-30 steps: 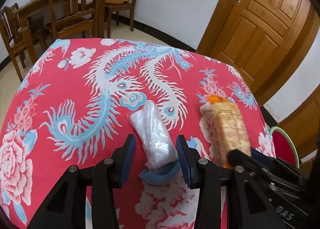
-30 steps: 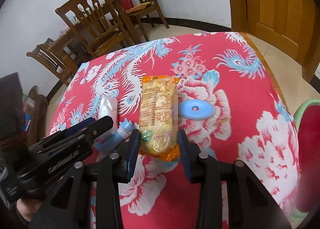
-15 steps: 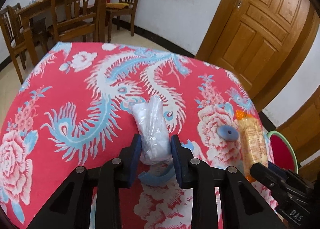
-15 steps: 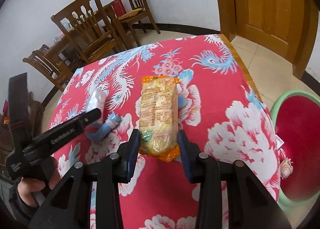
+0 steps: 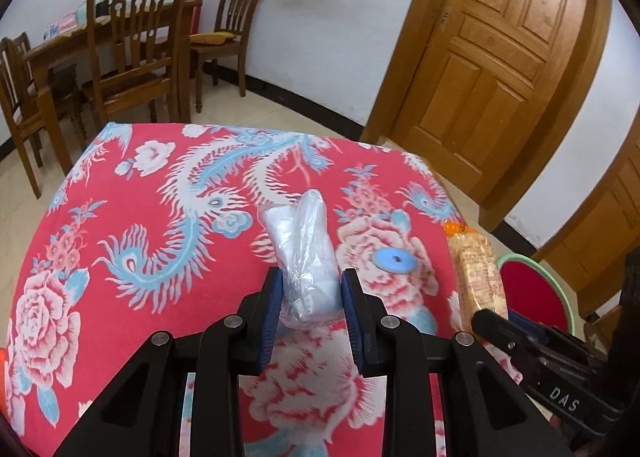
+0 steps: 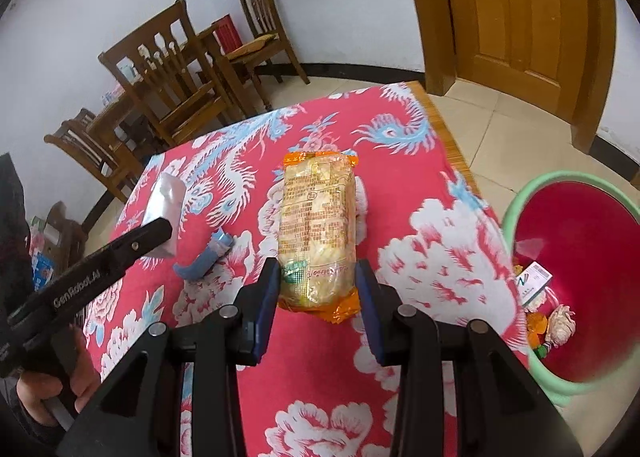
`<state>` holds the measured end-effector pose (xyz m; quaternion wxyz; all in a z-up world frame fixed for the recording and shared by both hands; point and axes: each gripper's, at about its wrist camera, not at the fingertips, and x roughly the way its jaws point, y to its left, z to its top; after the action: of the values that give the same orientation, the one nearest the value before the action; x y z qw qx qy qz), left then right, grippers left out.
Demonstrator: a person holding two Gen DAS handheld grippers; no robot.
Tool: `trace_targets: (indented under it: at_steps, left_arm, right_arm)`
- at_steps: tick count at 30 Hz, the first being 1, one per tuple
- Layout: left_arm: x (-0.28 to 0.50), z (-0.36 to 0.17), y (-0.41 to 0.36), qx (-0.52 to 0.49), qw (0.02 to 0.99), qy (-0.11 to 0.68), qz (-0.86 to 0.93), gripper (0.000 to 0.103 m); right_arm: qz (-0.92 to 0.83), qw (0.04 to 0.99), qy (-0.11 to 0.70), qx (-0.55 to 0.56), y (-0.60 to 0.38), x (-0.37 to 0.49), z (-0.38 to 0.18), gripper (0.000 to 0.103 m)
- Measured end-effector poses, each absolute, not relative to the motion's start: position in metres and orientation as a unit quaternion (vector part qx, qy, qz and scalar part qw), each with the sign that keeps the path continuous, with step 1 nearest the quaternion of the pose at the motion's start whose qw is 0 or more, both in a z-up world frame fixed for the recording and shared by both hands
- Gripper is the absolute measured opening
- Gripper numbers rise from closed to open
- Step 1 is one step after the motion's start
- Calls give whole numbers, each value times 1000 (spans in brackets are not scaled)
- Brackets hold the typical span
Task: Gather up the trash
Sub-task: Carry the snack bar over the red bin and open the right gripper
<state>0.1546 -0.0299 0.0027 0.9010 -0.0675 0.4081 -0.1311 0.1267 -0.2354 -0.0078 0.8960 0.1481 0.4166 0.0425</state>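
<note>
Above red tablecloth (image 5: 132, 225): left claw (image 5: 309, 299) clamps plastic bag (image 5: 304, 253); right claw (image 6: 316, 289) clamps noodle packet (image 6: 316, 225).

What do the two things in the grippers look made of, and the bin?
Clear bag: thin translucent plastic film, glossy, creased; what's inside is unclear.
Snack pack: printed plastic wrapper, shiny, with crimped orange ends.
Bin: apparently moulded plastic, with a smooth green rim and red inside.

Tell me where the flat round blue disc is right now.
In the left wrist view, the flat round blue disc lies on the red floral tablecloth, right of the clear plastic bag and left of the orange noodle packet.
</note>
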Motion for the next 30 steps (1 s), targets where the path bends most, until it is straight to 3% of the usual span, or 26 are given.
trace_targets:
  at_steps: [30]
  left_arm:
    - [114, 18, -141, -9, 886, 403, -228, 30]
  right_arm:
    - [-65, 907, 364, 202, -338, 45, 9, 41]
